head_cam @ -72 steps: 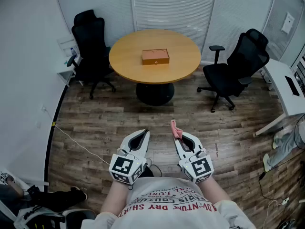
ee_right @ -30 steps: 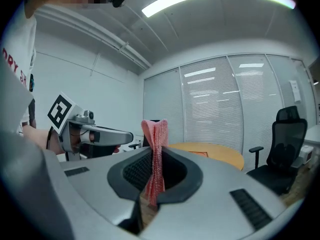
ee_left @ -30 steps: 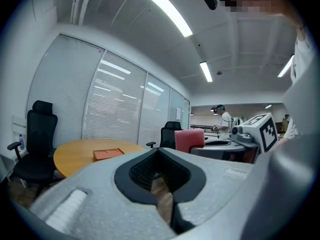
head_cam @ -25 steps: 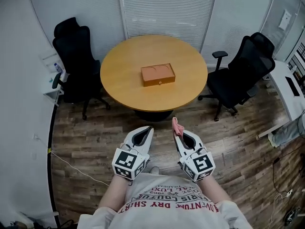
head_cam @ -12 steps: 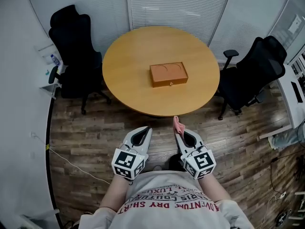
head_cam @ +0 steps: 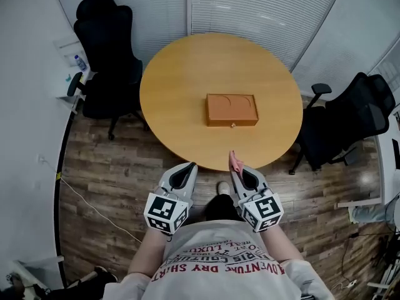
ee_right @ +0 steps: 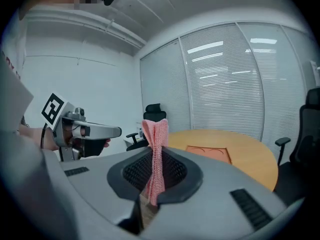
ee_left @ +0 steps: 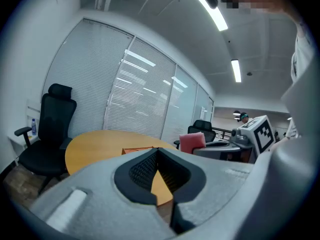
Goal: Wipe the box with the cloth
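Observation:
A flat orange-brown box (head_cam: 232, 109) lies near the middle of the round wooden table (head_cam: 181, 86); it also shows in the left gripper view (ee_left: 136, 149) and the right gripper view (ee_right: 209, 153). My right gripper (head_cam: 235, 167) is shut on a pink cloth (head_cam: 235, 161), which sticks up from its jaws (ee_right: 156, 156) just short of the table's near edge. My left gripper (head_cam: 187, 169) is shut with nothing in it (ee_left: 157, 153), level with the right one and a little left of it. Both are well short of the box.
A black office chair (head_cam: 109, 49) stands at the table's left, another (head_cam: 350, 124) at its right. Blinds line the back wall. A small white shelf with bottles (head_cam: 72, 67) stands at the left wall. A cable (head_cam: 81, 195) runs over the wooden floor.
I have walked toward the table: it and the box sit larger and nearer in the head view. Both grippers keep their pose, the cloth still in the right one.

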